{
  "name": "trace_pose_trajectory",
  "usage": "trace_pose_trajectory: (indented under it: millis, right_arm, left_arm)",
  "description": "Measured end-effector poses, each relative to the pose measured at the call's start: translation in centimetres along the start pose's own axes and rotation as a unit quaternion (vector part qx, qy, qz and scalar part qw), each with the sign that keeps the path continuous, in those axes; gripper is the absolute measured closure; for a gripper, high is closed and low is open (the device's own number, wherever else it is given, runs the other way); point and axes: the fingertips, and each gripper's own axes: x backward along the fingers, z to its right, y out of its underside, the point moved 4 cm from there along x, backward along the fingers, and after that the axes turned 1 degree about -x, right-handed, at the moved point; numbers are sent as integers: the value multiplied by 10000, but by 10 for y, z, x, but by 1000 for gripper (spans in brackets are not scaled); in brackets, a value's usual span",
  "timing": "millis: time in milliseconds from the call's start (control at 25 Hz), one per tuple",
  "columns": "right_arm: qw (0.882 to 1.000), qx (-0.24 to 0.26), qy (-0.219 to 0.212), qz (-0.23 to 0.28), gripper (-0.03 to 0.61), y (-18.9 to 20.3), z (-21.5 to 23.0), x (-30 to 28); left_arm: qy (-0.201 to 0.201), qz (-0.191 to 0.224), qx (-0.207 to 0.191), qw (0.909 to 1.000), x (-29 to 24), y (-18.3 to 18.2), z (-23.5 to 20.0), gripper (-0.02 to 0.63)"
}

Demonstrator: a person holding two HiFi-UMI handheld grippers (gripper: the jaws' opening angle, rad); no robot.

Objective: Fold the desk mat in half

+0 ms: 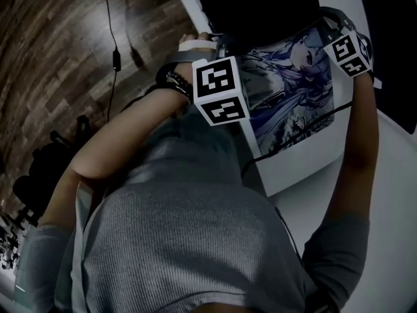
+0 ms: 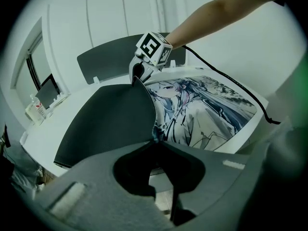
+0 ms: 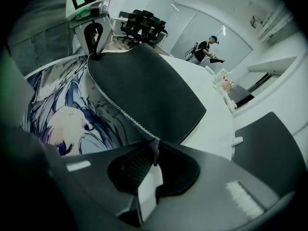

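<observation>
The fold looks about half done: the rectangular desk mat with a printed anime figure on top and a black underside [image 2: 207, 109] lies on the white desk [image 3: 214, 129], one half raised and curling over. The left hand-held gripper [image 2: 155, 139] and right hand-held gripper [image 3: 155, 146] are each pressed nearly together, pinching a corner of the raised edge. Next, both corners probably need carrying evenly across to meet the opposite edge.

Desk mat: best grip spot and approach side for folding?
Pinch the desk mat at both corners of one edge, edge-on from outside. It looks thin and limp, so corners likely control the flap. The left tongs and right tongs hold it so.
</observation>
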Motion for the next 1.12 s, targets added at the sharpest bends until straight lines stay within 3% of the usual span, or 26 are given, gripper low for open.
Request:
trace_pose_trajectory:
  millis: [240, 520, 1120]
  right_arm:
    - [9998, 60, -36, 192, 569, 12, -12, 9]
    - [9996, 114, -41, 262, 569, 36, -40, 30]
    - [9996, -1, 13, 276, 569, 71, -85, 64]
  left_arm:
    - [-105, -54, 73, 9999, -3, -8, 22, 583]
    - [-64, -190, -112, 9997, -6, -23, 62, 584]
    - [315, -200, -409, 9985, -9, -47, 128, 583]
